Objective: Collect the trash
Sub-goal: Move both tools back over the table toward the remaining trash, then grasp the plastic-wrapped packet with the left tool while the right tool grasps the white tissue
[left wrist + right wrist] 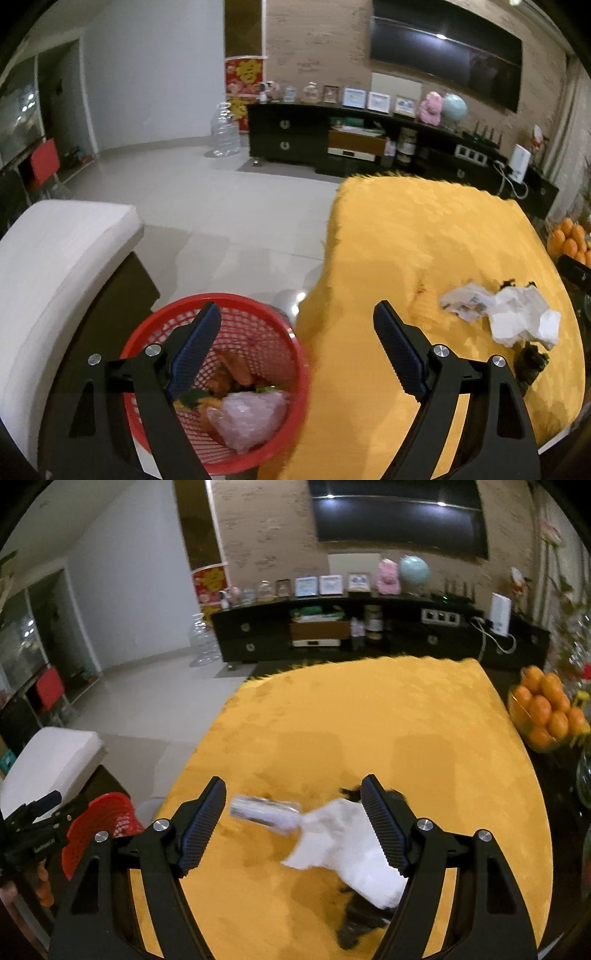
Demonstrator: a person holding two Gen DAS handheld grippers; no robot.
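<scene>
Lying on the yellow-covered worktop (369, 716): one crumpled wrapper (264, 814), blurred, long axis running roughly 10 to 4 o'clock in the right wrist view, its far end pointing toward the left finger. Touching its 4 o'clock end: white crumpled tissue (351, 853), spreading toward 5 o'clock. Dark scraps (356, 919) sit beside and under the tissue; their nature cannot be told.

Right gripper (293, 825): jaws wide apart, holding nothing. Wrapper sits between the jaws, nearer the left one; tissue passes under the right one.

Left gripper (297, 350): jaws wide apart, empty, poised over the red mesh basket (236, 314) at 7 o'clock in the left wrist view. Basket stands off the worktop's edge, holding a pink plastic bag (251, 417) and orange peel-like scraps (229, 369). From this view wrapper and tissue lie at 3 o'clock, well apart from the jaws.

Bowl of oranges (546, 709): worktop's far right.
</scene>
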